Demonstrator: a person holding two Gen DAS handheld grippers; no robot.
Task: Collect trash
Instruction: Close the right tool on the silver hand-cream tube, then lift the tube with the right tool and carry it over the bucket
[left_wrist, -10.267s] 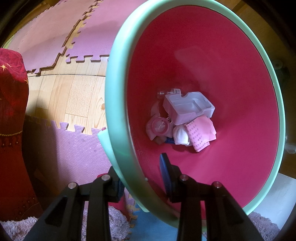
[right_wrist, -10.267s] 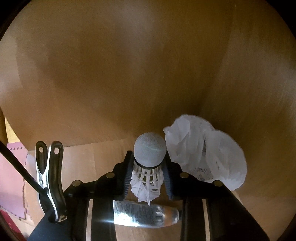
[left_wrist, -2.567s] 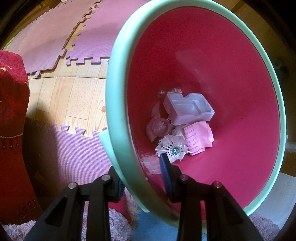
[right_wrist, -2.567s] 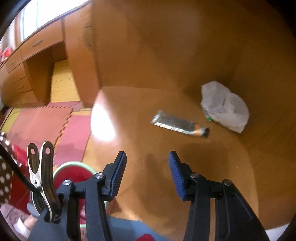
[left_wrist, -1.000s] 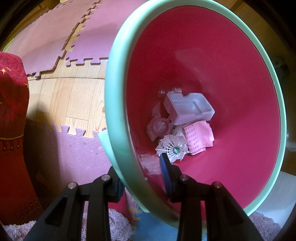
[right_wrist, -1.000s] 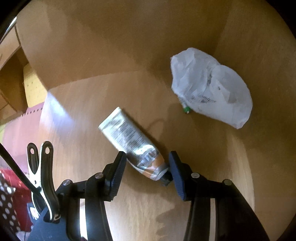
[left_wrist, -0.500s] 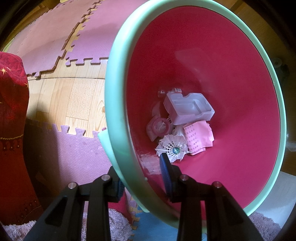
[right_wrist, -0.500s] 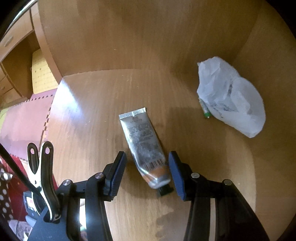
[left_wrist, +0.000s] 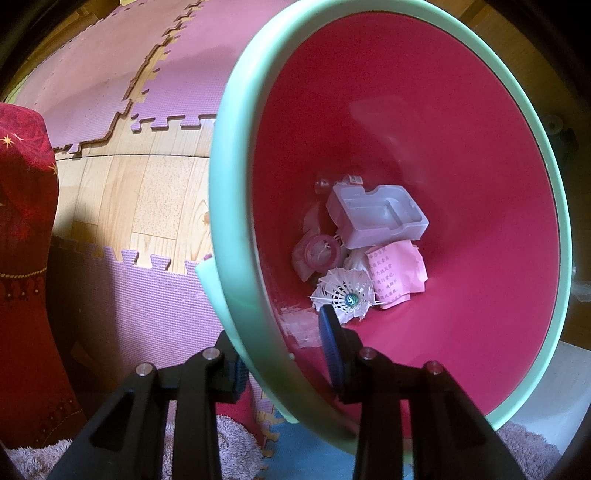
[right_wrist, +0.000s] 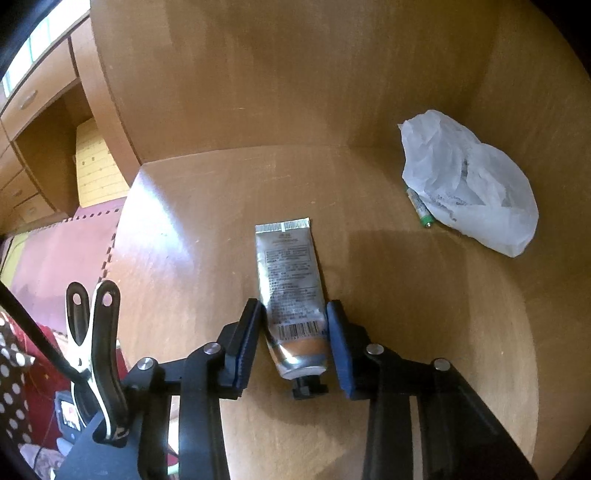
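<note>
Bin (left_wrist: 236, 258): rim pinched by left gripper (left_wrist: 282, 354); holds a shuttlecock (left_wrist: 345, 295) absent ten seconds ago.
Plastic bag (right_wrist: 469, 192): on the shelf, untouched.
Tube (right_wrist: 291, 295): on the shelf; right gripper (right_wrist: 291, 339), jaws spread, has moved to straddle it, likely the next pickup.

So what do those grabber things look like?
Each hand-held gripper is black with two straight fingers, blue ribbed pads and silver screws. The right hand-held gripper also carries a black-and-silver spring clip pinching a black cable. The left hand-held gripper looks the same, without a clip.
</note>
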